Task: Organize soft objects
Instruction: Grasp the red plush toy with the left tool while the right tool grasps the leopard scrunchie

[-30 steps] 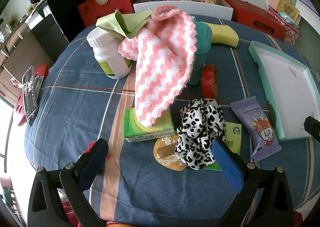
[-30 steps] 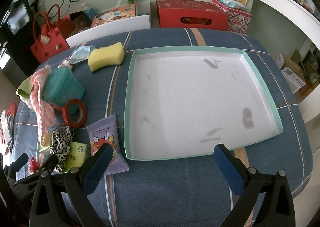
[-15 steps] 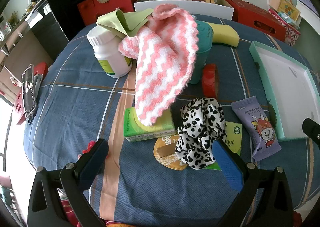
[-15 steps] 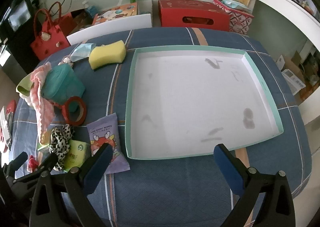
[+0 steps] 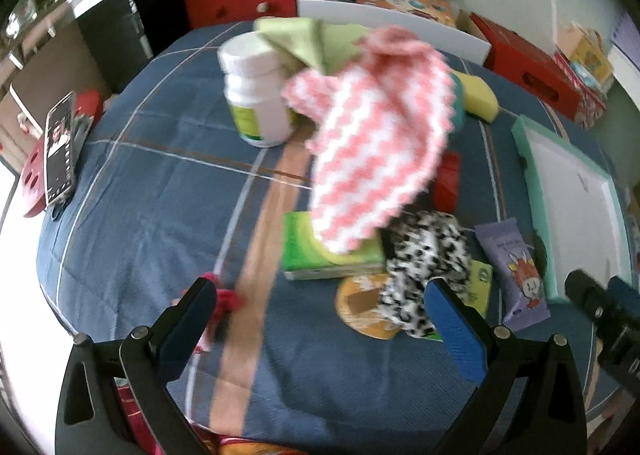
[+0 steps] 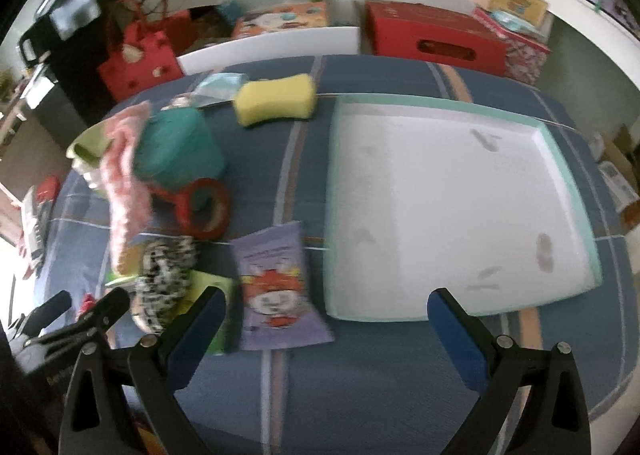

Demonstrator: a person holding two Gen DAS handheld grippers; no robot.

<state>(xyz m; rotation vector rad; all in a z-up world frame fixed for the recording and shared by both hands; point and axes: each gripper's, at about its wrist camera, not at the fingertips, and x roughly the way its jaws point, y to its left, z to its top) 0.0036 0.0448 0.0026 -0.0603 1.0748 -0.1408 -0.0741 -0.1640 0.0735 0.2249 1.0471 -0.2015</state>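
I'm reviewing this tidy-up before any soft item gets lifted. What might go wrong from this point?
The pink-and-white knitted cloth drapes over the white plastic bottle and teal container; pulling it might topple them. The black-and-white spotted scrunchie lies on flat packets, so the open left tool could pinch a packet too. Both views are blurred, so aim may be off.

Print on the purple wipes packet (image 6: 280, 287) and the other labels is too blurred to read.

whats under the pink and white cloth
The pink and white zigzag knitted cloth drapes over a teal container onto a green box; anything else beneath is hidden.
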